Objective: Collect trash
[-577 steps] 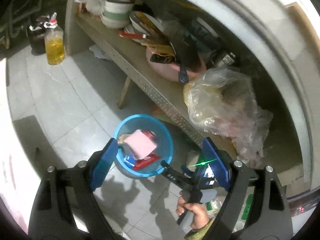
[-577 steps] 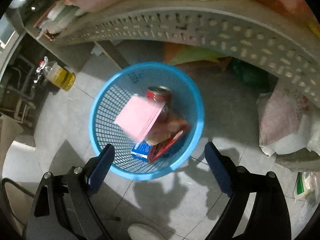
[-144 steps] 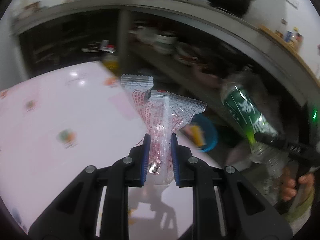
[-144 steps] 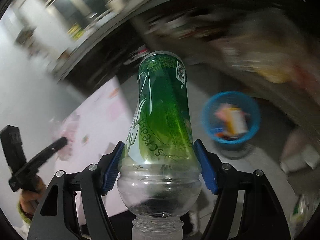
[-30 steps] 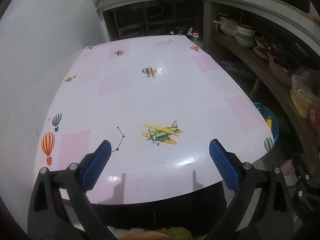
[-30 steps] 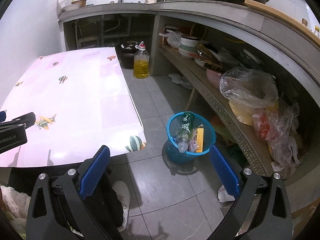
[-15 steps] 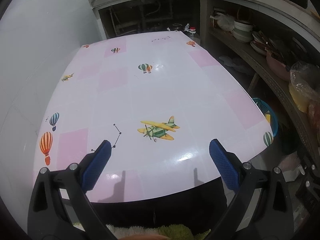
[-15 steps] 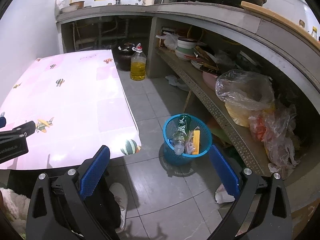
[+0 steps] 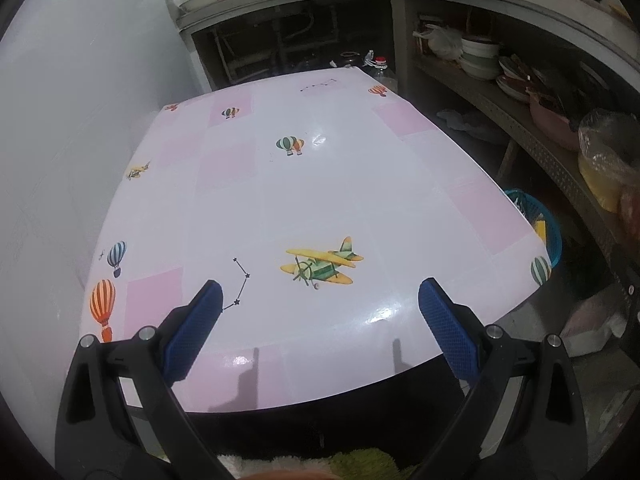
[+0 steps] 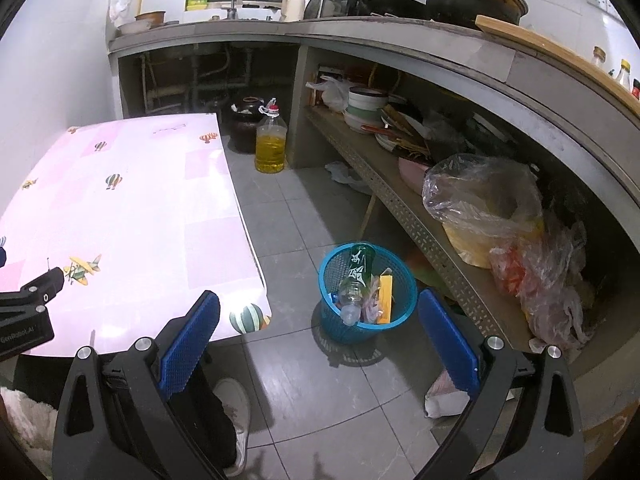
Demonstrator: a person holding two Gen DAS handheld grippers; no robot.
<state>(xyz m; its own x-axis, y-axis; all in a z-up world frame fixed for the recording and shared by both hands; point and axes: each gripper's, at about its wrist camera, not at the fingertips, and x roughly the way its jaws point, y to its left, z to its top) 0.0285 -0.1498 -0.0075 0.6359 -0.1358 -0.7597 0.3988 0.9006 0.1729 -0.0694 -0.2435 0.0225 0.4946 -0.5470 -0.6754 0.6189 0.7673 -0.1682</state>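
Observation:
A blue mesh trash basket (image 10: 400, 280) stands on the floor right of the table. It holds a green plastic bottle (image 10: 358, 270), a yellow packet (image 10: 385, 294) and wrappers. Its rim also shows in the left wrist view (image 9: 554, 236). My left gripper (image 9: 320, 328) is open and empty above the near edge of the pink patterned table (image 9: 300, 200). My right gripper (image 10: 318, 338) is open and empty, high above the floor and short of the basket. The left gripper's body shows at the left edge of the right wrist view (image 10: 28, 308).
A concrete counter with a low shelf (image 10: 400, 196) of dishes and plastic bags (image 10: 484, 200) runs along the right. An oil bottle (image 10: 271, 142) and a dark jar (image 10: 246, 120) stand on the floor at the back. A person's shoe (image 10: 236, 412) is below.
Both grippers have shifted slightly, so the table and the basket sit a little differently in view. Both stay open and empty.

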